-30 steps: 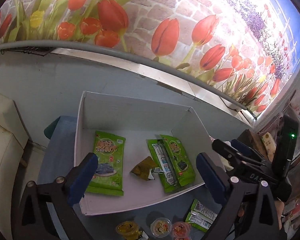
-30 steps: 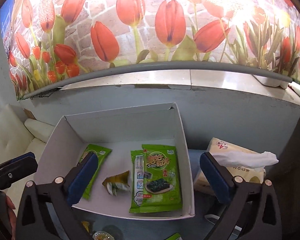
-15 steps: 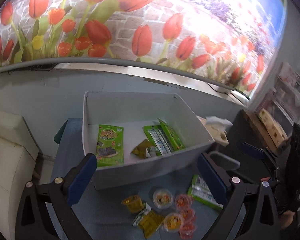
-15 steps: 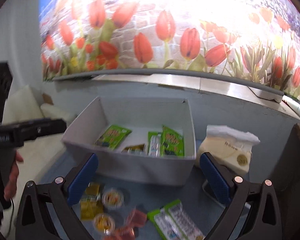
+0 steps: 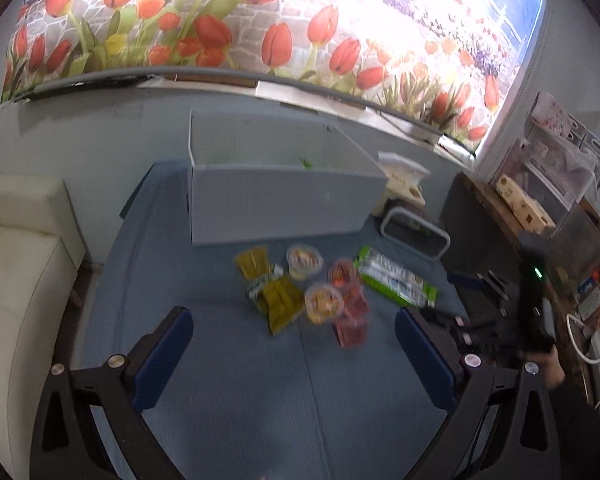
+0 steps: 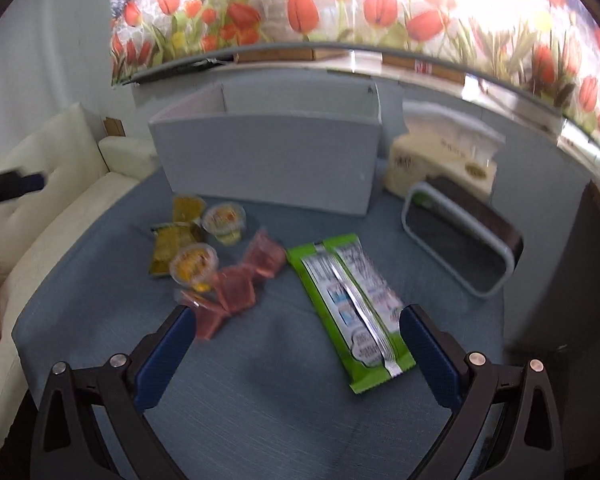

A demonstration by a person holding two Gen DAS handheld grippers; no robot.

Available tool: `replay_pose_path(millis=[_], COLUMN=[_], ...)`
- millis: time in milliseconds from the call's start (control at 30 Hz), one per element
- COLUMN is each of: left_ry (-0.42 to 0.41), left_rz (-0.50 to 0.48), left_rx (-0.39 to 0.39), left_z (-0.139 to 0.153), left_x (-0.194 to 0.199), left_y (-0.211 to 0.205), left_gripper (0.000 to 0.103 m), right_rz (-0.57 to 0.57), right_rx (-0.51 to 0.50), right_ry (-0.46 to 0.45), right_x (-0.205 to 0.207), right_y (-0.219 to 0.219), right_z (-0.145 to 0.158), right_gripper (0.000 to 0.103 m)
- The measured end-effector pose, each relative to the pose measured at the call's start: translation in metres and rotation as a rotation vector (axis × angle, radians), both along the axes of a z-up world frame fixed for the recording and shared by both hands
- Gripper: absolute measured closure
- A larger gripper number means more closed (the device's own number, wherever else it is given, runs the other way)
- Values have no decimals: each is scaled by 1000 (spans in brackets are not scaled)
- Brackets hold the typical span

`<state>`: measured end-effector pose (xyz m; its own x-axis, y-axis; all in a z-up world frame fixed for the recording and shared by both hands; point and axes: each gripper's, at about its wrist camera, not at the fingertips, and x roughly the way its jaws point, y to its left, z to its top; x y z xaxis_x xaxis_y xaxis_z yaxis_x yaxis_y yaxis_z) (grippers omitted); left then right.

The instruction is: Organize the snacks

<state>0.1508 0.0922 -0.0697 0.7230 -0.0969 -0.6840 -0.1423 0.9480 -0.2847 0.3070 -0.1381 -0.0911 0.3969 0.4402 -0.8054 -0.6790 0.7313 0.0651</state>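
Observation:
A white box stands at the back of the blue table; it also shows in the right wrist view. In front of it lie yellow packets, round jelly cups, pink jelly cups and a green seaweed packet. In the right wrist view the green seaweed packet, pink jelly cups, round jelly cups and yellow packets lie close ahead. My left gripper is open and empty above the table. My right gripper is open and empty, near the green packet.
A tissue pack and a grey-rimmed tray sit right of the box. A cream sofa borders the table's left side. Shelves with clutter stand at the right. A tulip mural covers the back wall.
Both grippers have pulled back from over the box and dropped lower. The box's inside is now hidden behind its front wall, and the loose snacks on the table have come into view.

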Motion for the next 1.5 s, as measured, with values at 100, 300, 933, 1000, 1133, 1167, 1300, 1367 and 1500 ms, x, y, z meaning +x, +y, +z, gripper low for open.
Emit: replay_pose_path(millis=[100,300,933,1000,1133,1167,1300,1367,1500], left_ry=[-9,33,111,108,118,118,117,112,171], left_rz=[10,-5,80,83,104,105,102,134,232], left_rx=[30,53,-10,-28,-39,-44,-37,-28,-78], left_z=[-2,-13,-44,-47,-54,-55,-57,-59,-75], left_x=[-26,-55,-41,-34,-15,-8,19,35,70], left_y=[-12,-26,-9,-6,-2,-1,0,5,17], left_gripper=[0,0,0,0,0,0,0,0,0], right_rz=[14,76,-18,-65,-142,-148,-184,-193,-201], right_rx=[-48,-183,-133,-122,-27,-17,22,51,93], right_ry=[1,-3,13,25,56,53,52,73,67], right_x=[17,46,44,38,13,5,-32,-44,-72], right_y=[2,22,1,-4,-21,-25,-35,-36,-42], right_z=[-19,-52,-61,-57,-45,-41,-29,-23,-10], right_gripper=[0,0,30,32,32,32,32,32,32])
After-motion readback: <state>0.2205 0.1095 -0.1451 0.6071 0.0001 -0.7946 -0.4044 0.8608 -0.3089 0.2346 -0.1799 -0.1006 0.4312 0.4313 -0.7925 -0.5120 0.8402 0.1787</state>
